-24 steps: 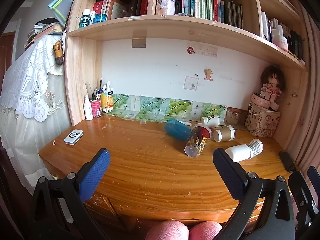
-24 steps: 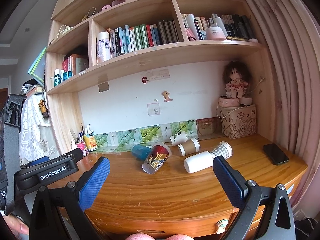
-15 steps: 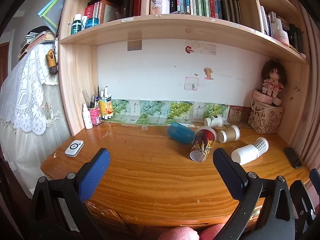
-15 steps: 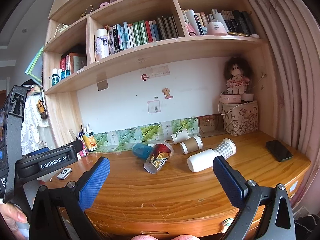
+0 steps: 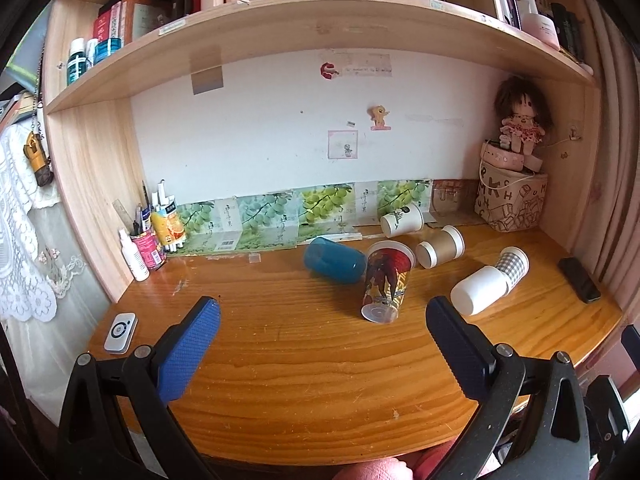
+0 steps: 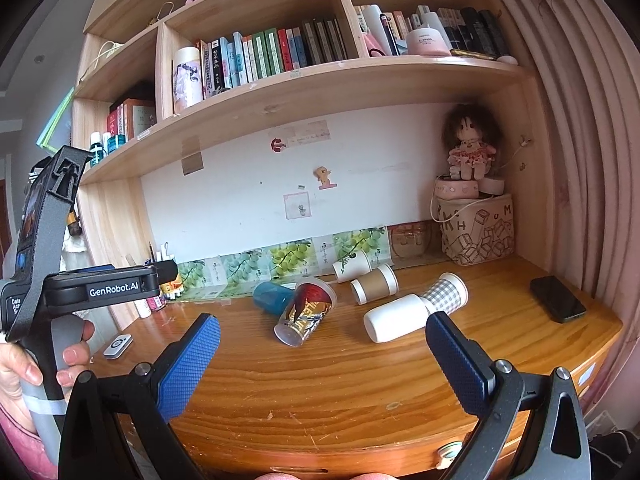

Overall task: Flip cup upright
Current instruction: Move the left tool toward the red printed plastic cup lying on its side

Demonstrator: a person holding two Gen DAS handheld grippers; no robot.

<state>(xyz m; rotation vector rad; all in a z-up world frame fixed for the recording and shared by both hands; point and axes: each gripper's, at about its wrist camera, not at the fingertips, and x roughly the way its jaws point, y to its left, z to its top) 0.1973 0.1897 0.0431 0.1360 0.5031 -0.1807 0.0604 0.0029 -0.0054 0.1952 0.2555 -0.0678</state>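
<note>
Wooden desk (image 5: 300, 360) (bookshelves above) holds toppled cups (image 5: 386, 286).

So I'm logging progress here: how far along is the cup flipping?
Nothing is done yet: the blue cup, the printed plastic cup, the brown paper cup and the white cup all lie on their sides. Both the left hand-held gripper and the right hand-held gripper hover open, holding nothing. Every flip remains.
</note>
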